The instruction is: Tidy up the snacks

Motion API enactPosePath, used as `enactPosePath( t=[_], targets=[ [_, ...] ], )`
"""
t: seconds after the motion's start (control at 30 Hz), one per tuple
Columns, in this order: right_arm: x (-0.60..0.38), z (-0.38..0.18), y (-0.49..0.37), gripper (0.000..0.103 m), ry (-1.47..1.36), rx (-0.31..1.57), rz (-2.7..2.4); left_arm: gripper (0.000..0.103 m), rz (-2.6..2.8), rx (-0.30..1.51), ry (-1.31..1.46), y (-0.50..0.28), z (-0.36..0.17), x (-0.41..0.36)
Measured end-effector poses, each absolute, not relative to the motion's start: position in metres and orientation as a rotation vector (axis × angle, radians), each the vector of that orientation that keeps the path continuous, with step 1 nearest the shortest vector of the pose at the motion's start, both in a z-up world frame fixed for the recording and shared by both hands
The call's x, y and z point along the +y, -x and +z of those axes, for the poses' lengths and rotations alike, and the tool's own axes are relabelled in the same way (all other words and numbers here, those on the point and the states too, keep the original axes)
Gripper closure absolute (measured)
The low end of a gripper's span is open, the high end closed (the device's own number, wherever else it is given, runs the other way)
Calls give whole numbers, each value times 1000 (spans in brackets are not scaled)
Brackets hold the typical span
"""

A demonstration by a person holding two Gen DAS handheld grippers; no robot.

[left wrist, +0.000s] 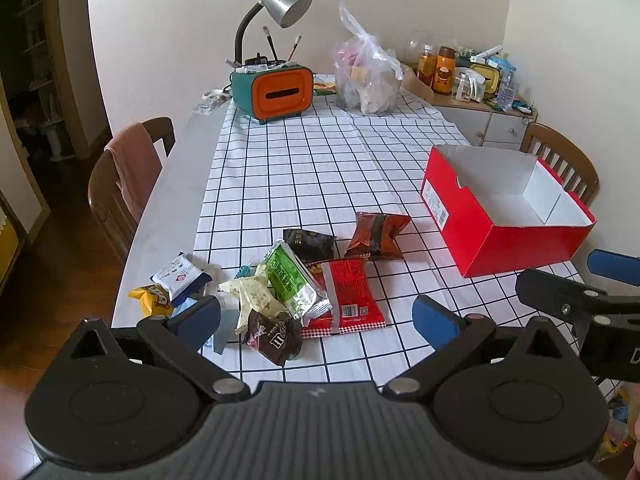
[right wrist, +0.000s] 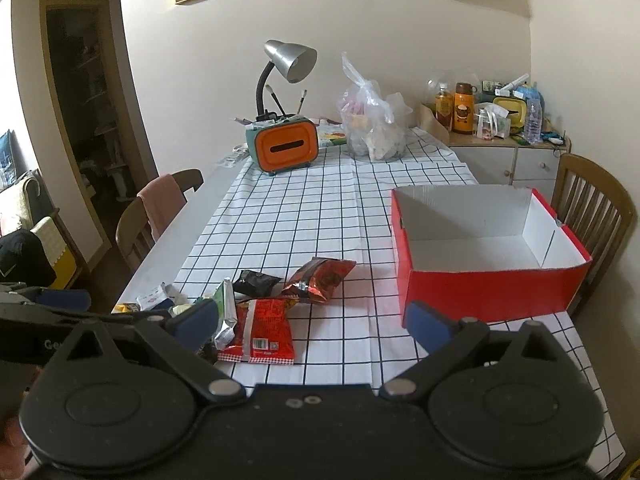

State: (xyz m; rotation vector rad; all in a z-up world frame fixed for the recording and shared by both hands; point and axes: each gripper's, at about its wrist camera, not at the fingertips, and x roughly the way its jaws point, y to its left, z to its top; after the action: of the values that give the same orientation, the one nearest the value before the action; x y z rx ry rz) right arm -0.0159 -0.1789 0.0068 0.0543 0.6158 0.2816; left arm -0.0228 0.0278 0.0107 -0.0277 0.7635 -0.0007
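Step in hand: the approach, with nothing yet picked up. The left gripper [left wrist: 316, 316] hangs over the snack pile [left wrist: 280, 292] at lower centre of the left view, jaws spread wide and empty. The right gripper [right wrist: 312, 318] is likewise wide apart and empty, with the red packet [right wrist: 264, 332] between its fingers' line of sight. The red box [right wrist: 488, 256] stands bare at right on the bench [right wrist: 320, 216]. Judged next: descend on one packet, close, carry it to the box.
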Motion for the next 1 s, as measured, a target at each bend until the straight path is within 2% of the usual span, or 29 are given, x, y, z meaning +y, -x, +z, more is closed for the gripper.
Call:
enactPosePath(
  t=[1.0],
  targets=[
    [-184, 18, 19, 0, -82, 583, 337, 0, -9, 732, 12, 29, 21, 26]
  ],
)
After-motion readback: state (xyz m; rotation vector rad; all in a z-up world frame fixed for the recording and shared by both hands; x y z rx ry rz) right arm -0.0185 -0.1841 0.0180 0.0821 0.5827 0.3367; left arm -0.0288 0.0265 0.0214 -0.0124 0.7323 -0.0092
